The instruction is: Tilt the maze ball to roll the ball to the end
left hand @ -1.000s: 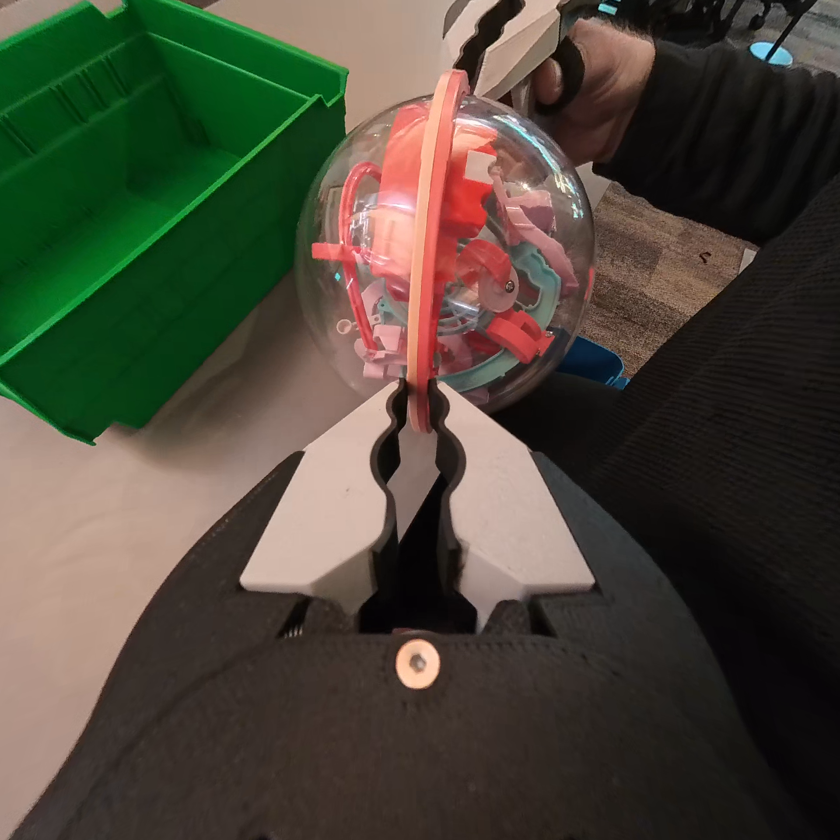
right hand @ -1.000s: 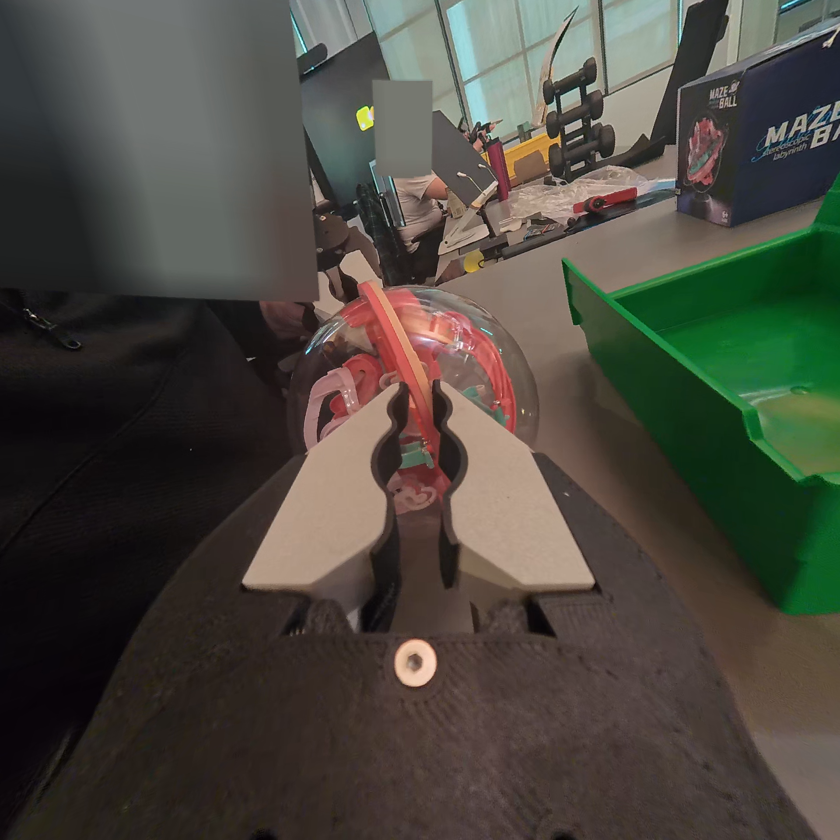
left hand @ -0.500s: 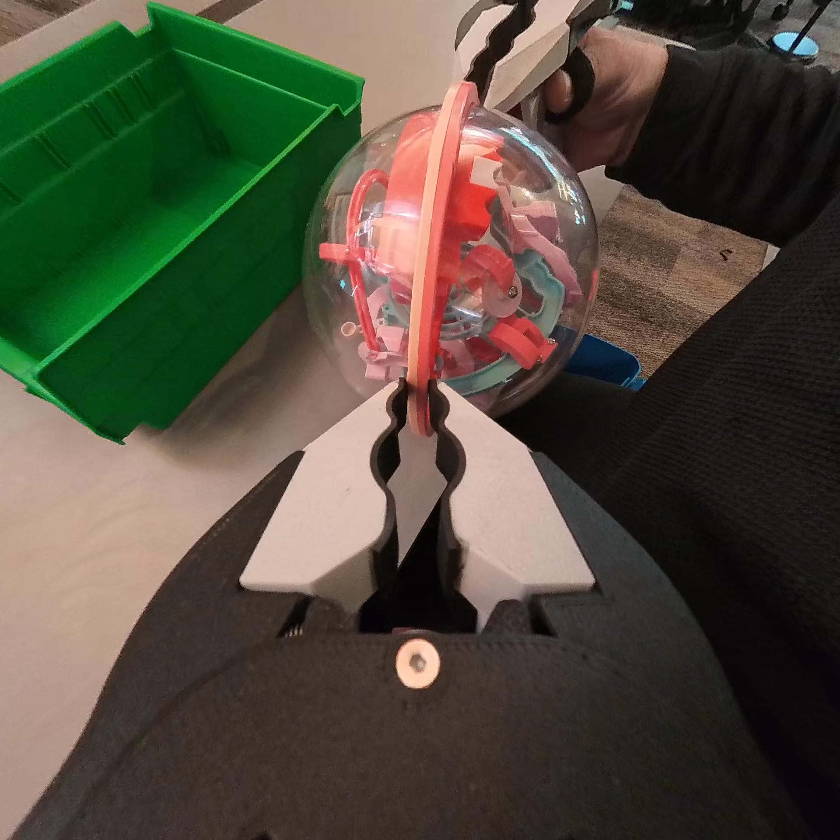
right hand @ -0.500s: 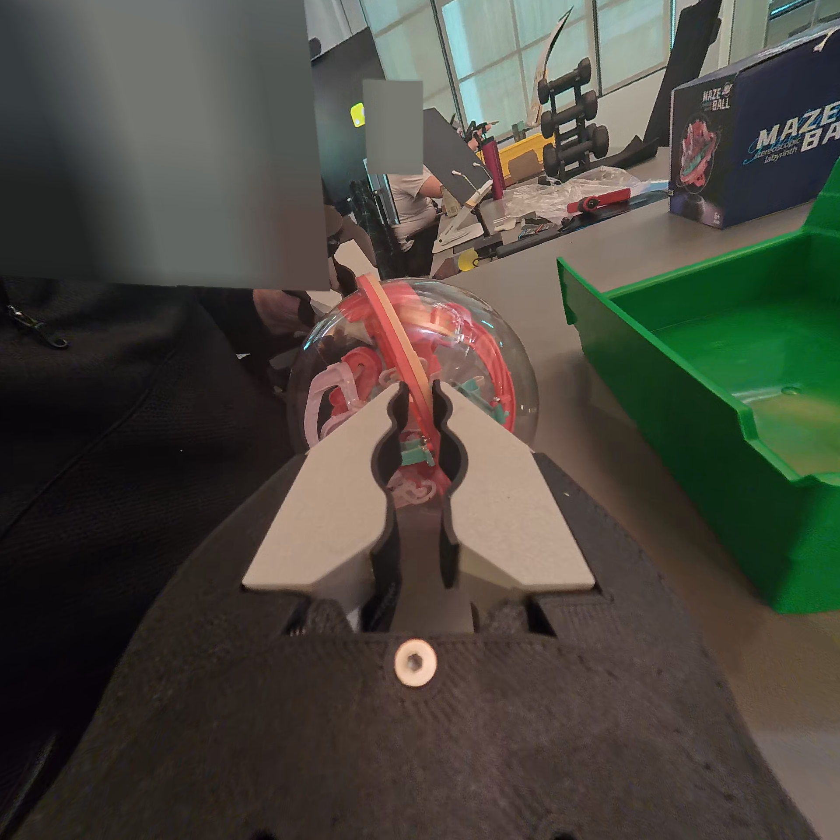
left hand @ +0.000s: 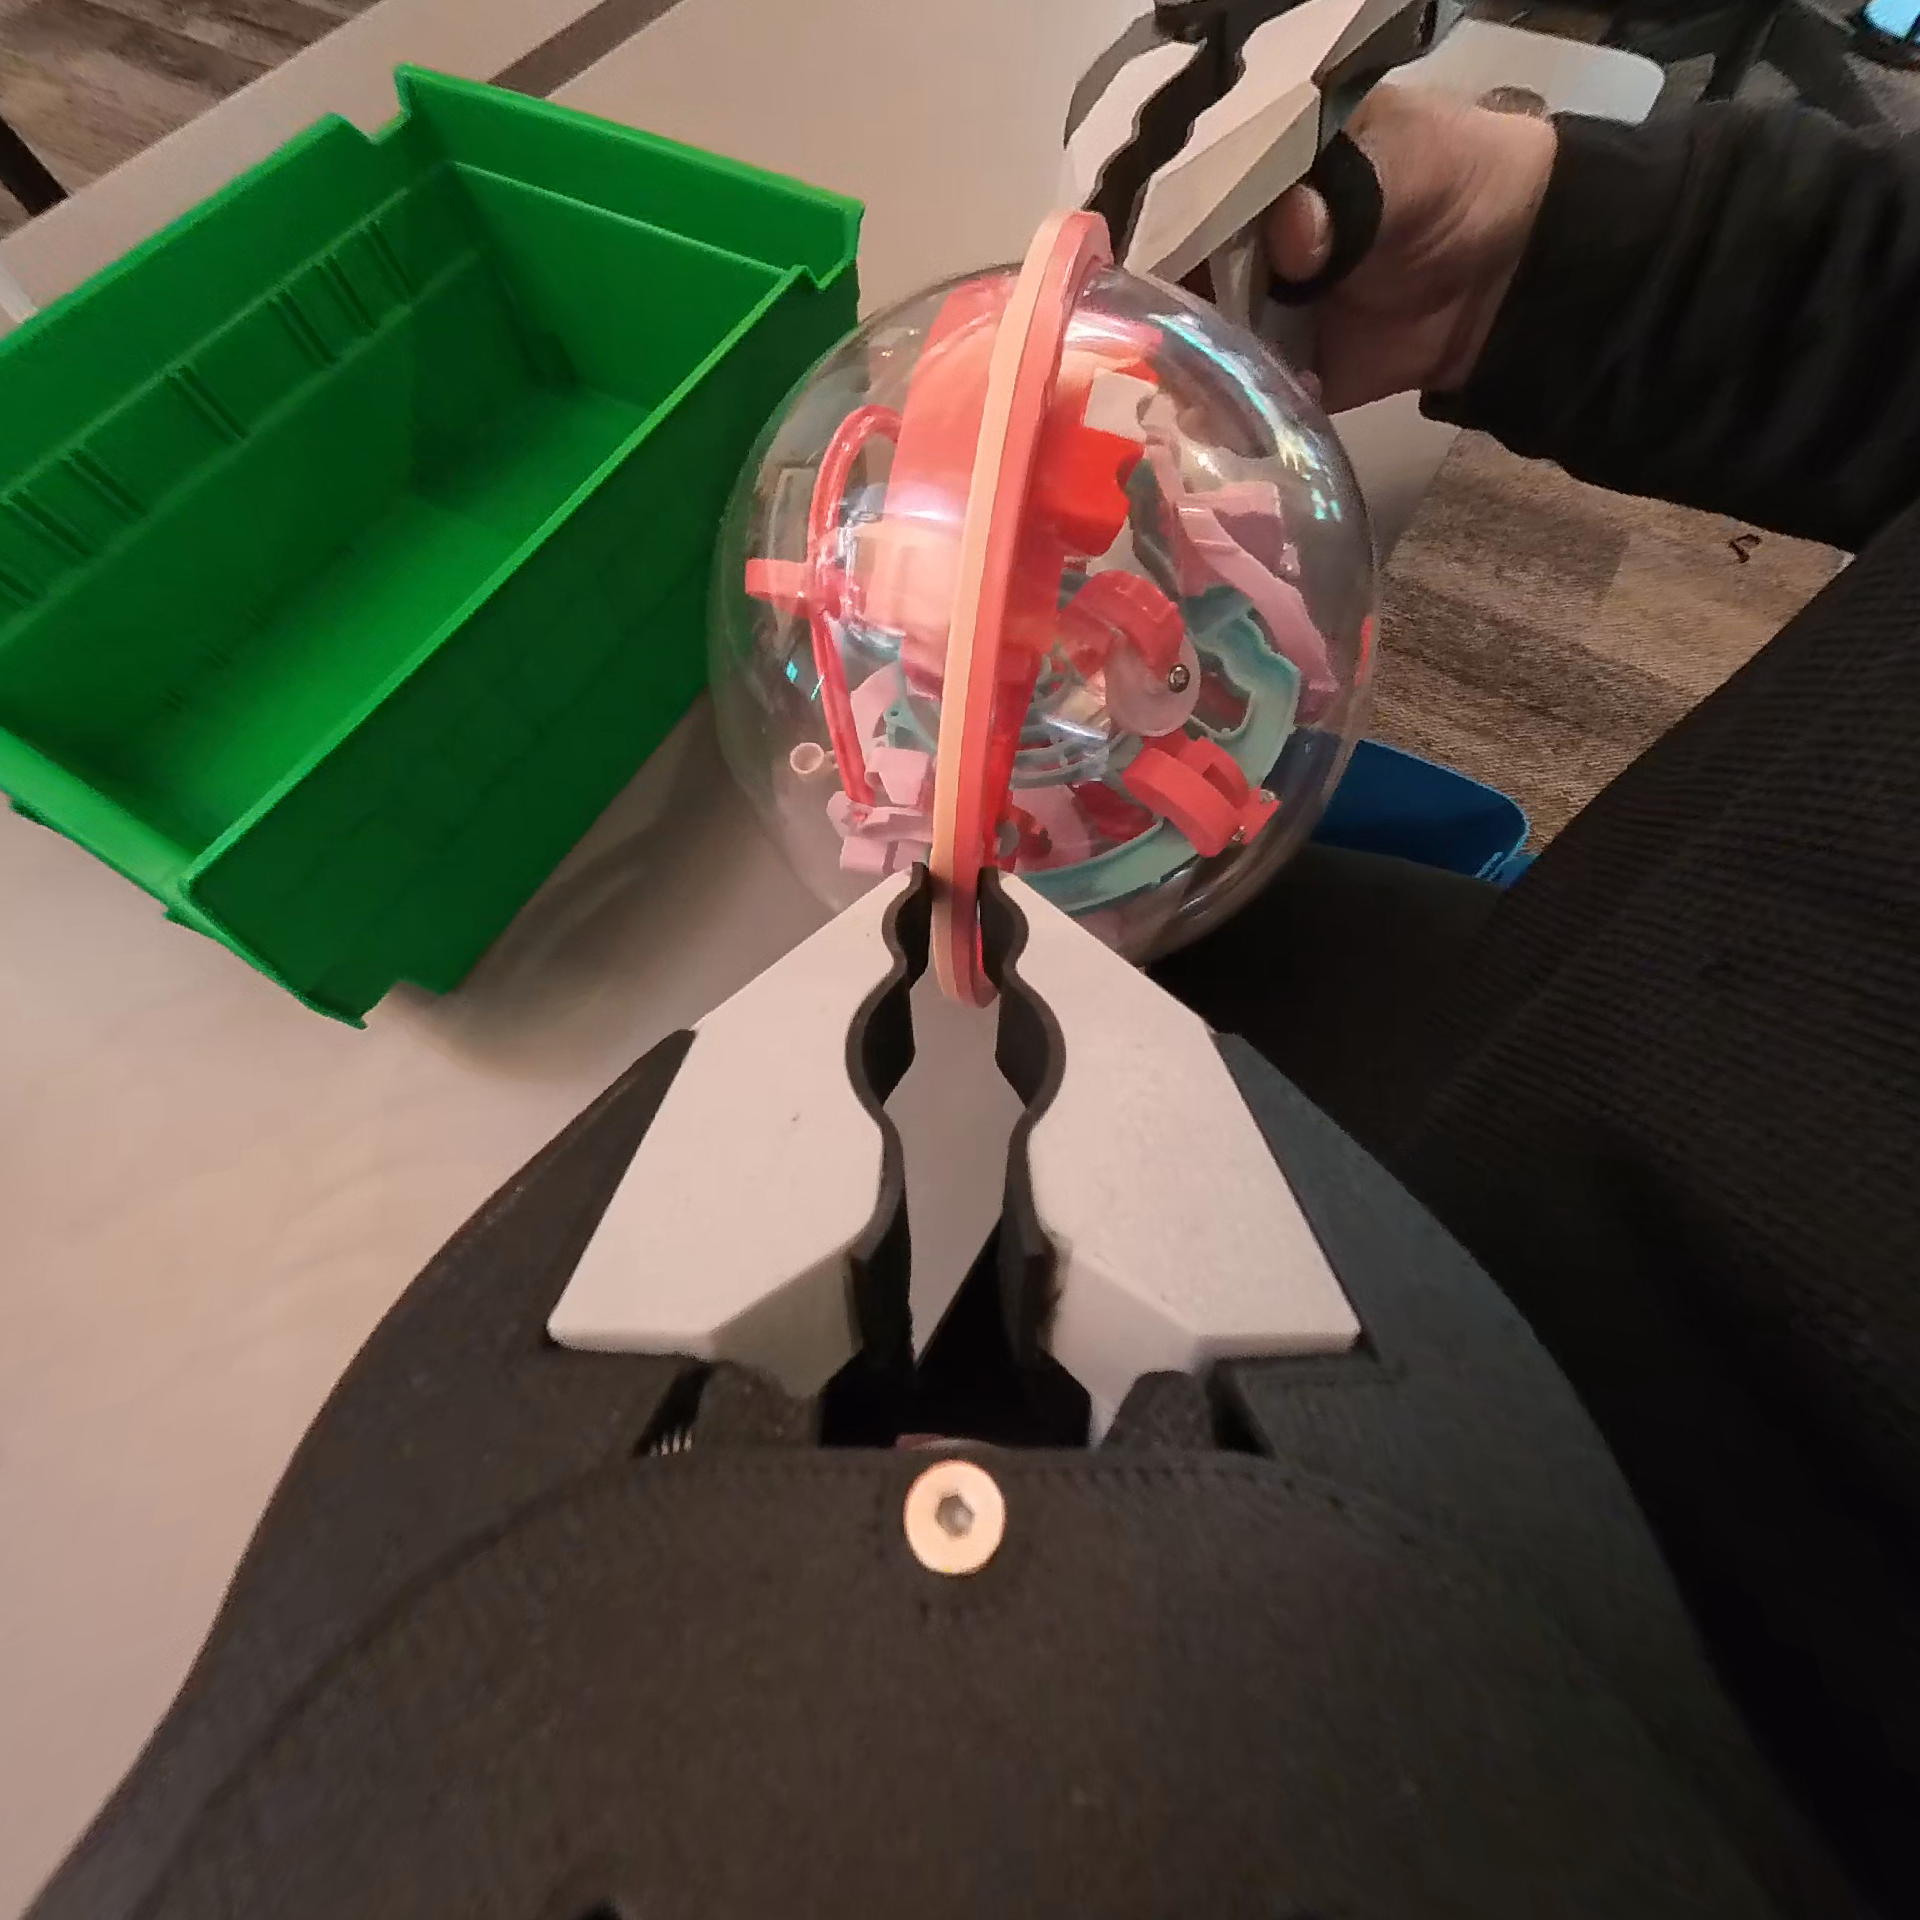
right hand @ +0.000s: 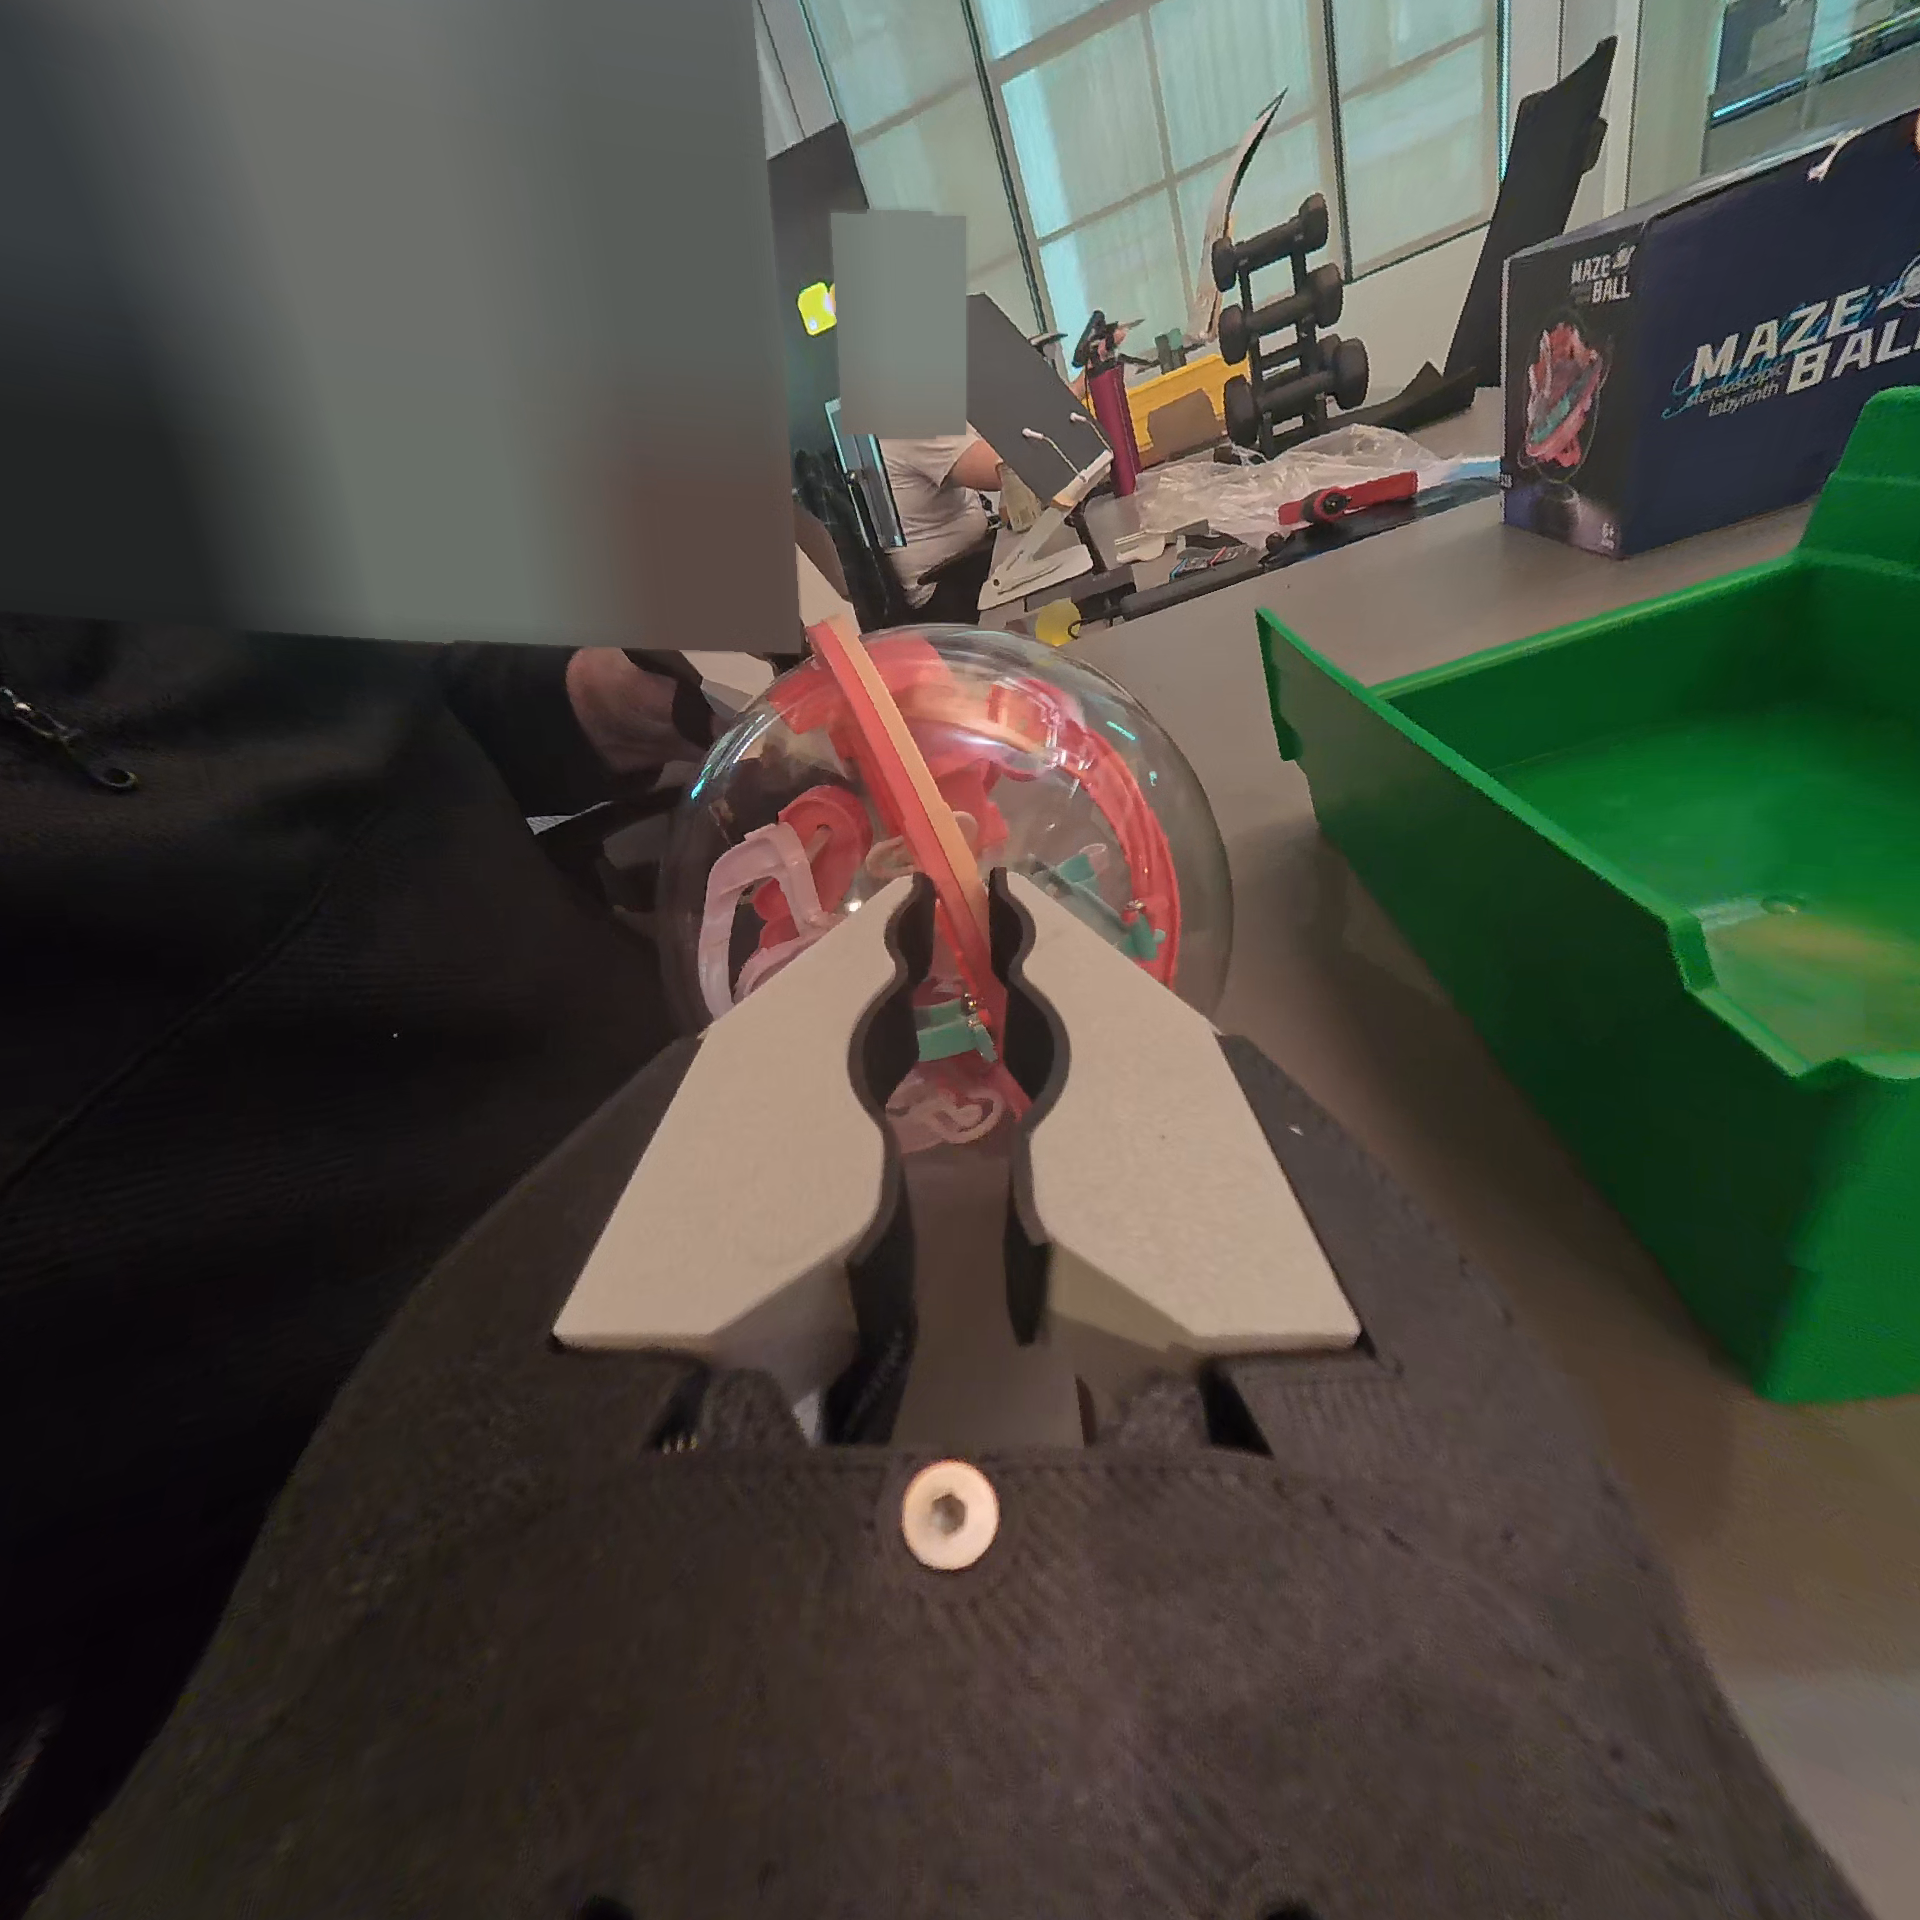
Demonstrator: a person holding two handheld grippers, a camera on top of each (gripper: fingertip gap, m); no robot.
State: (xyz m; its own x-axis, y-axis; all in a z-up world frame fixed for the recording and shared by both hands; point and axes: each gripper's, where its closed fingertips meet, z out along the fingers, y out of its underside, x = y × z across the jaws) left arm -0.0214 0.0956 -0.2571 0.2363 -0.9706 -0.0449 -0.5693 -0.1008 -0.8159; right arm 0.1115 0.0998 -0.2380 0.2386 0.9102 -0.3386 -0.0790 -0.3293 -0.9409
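The maze ball (left hand: 1039, 603) is held up over the worktop (left hand: 260, 1143), just beside the green bin (left hand: 343, 582). Its red rim (left hand: 961, 925) is pinched by the left tool (left hand: 956, 894) and by the right tool (right hand: 956, 894).

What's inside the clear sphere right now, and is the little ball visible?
Inside the sphere: red, pink and teal tracks. No ball can be made out; the red rim and tracks cover part of the interior.

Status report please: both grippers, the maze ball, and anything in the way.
Left gripper and right gripper shut on maze ball rim, held above table. Green bin beside, apart.
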